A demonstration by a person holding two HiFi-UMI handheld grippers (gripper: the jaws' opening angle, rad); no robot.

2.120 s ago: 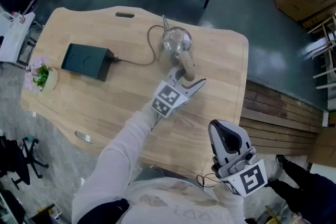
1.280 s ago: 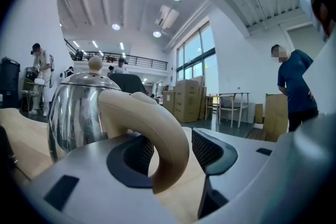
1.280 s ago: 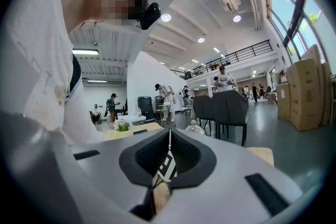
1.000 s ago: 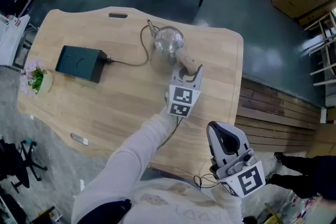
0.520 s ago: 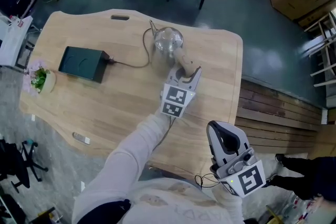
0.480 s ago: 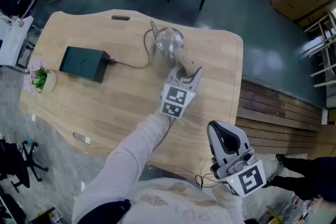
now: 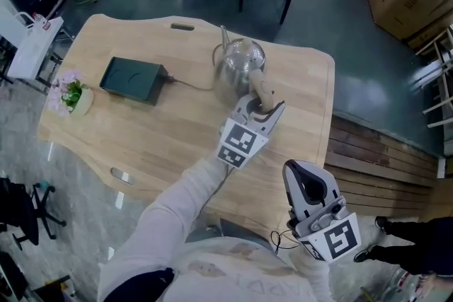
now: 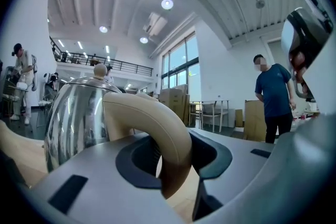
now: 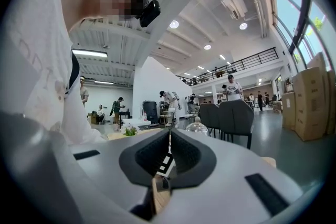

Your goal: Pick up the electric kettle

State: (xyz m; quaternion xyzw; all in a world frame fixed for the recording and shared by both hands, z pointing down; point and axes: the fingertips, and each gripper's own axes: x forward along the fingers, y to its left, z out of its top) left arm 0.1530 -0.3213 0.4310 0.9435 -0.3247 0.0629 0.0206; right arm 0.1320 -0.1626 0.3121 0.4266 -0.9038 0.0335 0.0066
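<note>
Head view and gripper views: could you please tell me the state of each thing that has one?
electric kettle: upright, lid on, held by its handle.
left gripper: shut on the handle.
right gripper: shut, empty.
kettle base: nothing on it, cord attached.

The person wears a pale, off-white long-sleeved top (image 7: 226,272) with faint lettering across the chest, and its sleeve (image 7: 177,212) is loose and creased. The left gripper (image 7: 263,105) and right gripper (image 7: 304,170) share a light grey moulded shell, with a dark rubbery lining on the jaws. Each carries a marker cube (image 7: 237,143) printed with black-and-white squares. A thin dark cable (image 7: 274,244) loops from the right one.
</note>
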